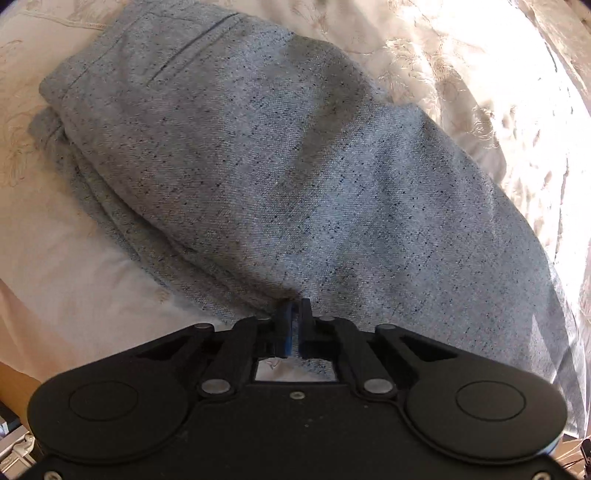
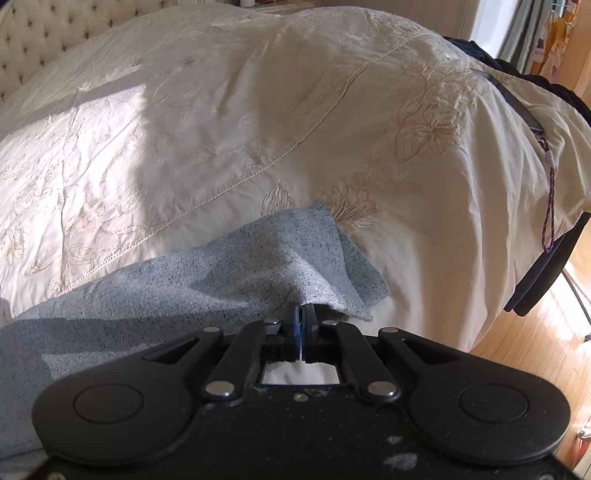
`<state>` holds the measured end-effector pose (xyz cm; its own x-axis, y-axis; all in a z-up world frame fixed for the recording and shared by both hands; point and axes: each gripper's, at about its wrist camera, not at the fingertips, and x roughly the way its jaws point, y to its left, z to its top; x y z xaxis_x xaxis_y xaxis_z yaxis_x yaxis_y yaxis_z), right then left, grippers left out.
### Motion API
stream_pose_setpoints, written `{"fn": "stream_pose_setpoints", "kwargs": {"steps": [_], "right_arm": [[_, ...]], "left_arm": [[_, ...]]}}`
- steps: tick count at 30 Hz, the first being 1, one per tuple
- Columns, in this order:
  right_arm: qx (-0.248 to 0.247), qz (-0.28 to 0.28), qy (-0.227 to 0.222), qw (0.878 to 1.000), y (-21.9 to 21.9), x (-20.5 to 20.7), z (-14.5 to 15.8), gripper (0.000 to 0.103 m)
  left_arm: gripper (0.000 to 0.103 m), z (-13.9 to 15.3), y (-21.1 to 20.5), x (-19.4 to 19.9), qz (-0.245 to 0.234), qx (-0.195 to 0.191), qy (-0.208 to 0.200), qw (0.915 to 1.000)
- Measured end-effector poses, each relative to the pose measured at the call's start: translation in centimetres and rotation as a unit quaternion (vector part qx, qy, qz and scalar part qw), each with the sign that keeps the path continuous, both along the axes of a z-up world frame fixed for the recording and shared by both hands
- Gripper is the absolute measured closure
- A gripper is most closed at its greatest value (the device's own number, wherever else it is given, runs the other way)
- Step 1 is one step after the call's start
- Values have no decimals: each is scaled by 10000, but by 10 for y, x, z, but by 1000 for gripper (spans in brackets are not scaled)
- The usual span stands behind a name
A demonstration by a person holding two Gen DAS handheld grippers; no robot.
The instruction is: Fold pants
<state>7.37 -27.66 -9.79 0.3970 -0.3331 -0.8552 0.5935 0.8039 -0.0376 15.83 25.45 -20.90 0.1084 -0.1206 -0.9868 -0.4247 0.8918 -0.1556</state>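
Grey-blue speckled pants (image 1: 280,162) lie on a cream embroidered bedspread (image 1: 66,258). In the left wrist view the waistband and a pocket seam are at the far upper left, and the cloth runs toward me. My left gripper (image 1: 294,306) is shut on a fold of the pants at their near edge. In the right wrist view the pants (image 2: 207,273) come in from the left, and a leg end hangs in a loose flap at the centre. My right gripper (image 2: 303,310) is shut on the pants cloth just below that flap, lifting it off the bed.
The bedspread (image 2: 258,110) fills most of the right wrist view, with a tufted headboard (image 2: 48,33) at the far left. Dark clothing (image 2: 543,273) and a strap (image 2: 550,184) hang over the bed's right edge. Wooden floor (image 2: 532,343) lies beyond it.
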Motion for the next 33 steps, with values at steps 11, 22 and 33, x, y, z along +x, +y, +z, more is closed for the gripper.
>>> {"fn": "stream_pose_setpoints", "kwargs": {"steps": [11,22,33], "right_arm": [[1152,-926,-190,9888,-49,-32,-38,85],[1441,60,-329,9890,-113,12,-45,79],[2025,990,356,9736,-143,71,-90,75]], "left_arm": [[94,45,-64,8,-1445,352,-532,9875],[86,16,-236,20,-2807,351,-517,9578],[85,-22,-242,-2,-2449,184,107,9693]]}}
